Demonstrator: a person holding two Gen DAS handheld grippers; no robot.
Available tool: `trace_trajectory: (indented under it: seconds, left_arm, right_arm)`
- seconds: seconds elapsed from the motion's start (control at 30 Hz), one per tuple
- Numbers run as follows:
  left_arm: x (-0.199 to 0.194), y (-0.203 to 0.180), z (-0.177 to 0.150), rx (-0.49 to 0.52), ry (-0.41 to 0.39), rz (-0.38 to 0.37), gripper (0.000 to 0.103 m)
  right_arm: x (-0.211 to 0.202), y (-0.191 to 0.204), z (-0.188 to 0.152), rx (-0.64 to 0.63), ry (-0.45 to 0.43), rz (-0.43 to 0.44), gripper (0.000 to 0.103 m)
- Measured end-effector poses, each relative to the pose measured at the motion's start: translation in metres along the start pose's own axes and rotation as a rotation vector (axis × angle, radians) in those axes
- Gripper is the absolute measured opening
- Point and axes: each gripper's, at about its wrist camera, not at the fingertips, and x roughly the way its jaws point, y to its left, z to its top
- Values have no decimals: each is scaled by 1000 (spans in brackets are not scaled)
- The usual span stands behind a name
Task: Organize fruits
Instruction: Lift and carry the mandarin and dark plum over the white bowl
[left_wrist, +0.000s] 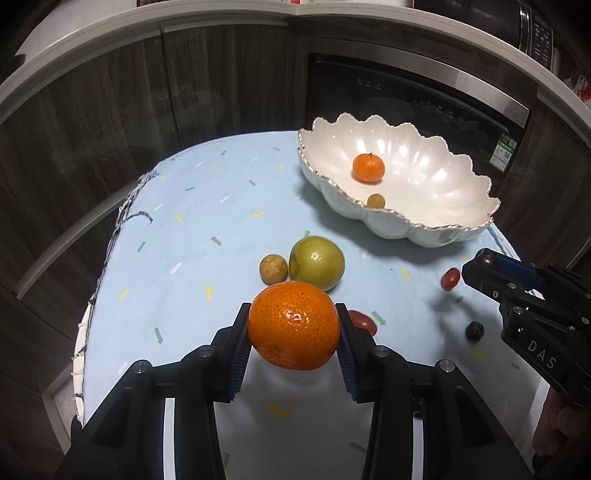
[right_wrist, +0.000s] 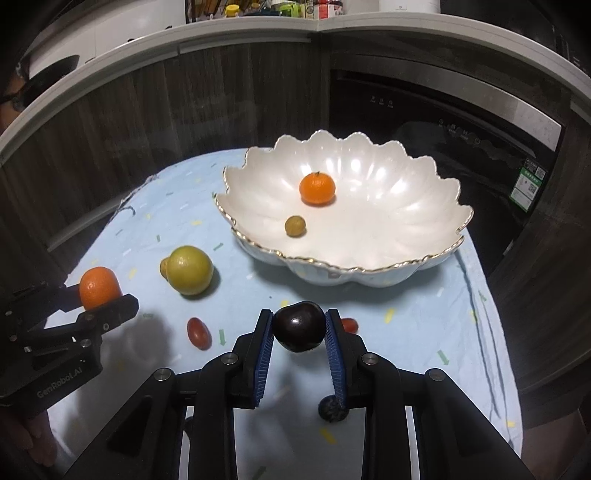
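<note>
My left gripper (left_wrist: 293, 326) is shut on a large orange (left_wrist: 293, 325) and holds it above the cloth; it also shows in the right wrist view (right_wrist: 99, 288). My right gripper (right_wrist: 299, 326) is shut on a dark plum (right_wrist: 299, 326). The white scalloped bowl (left_wrist: 443, 225) (right_wrist: 369, 273) stands at the far right and holds a small mandarin (left_wrist: 368, 168) (right_wrist: 317, 189) and a small yellow-brown fruit (left_wrist: 375, 201) (right_wrist: 294, 225). On the cloth lie a green citrus (left_wrist: 316, 262) (right_wrist: 189, 270), a brown longan (left_wrist: 273, 269), two red grape tomatoes (left_wrist: 450, 278) (right_wrist: 198, 333) and a blueberry (left_wrist: 474, 330) (right_wrist: 332, 409).
The small table has a light blue patterned cloth (left_wrist: 192, 258) (right_wrist: 424, 332). Dark wood cabinets (left_wrist: 110, 129) and a black built-in appliance (left_wrist: 424, 96) stand close behind it. The table's left edge drops off near the frayed cloth border (left_wrist: 110, 240).
</note>
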Motion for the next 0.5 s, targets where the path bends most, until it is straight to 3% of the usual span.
trace_trajectory:
  seconds: [0.5]
  left_arm:
    - [-7,-21,28,15,-38,-30,42]
  right_arm:
    - [-16,-27,22,25,-58,-25,29]
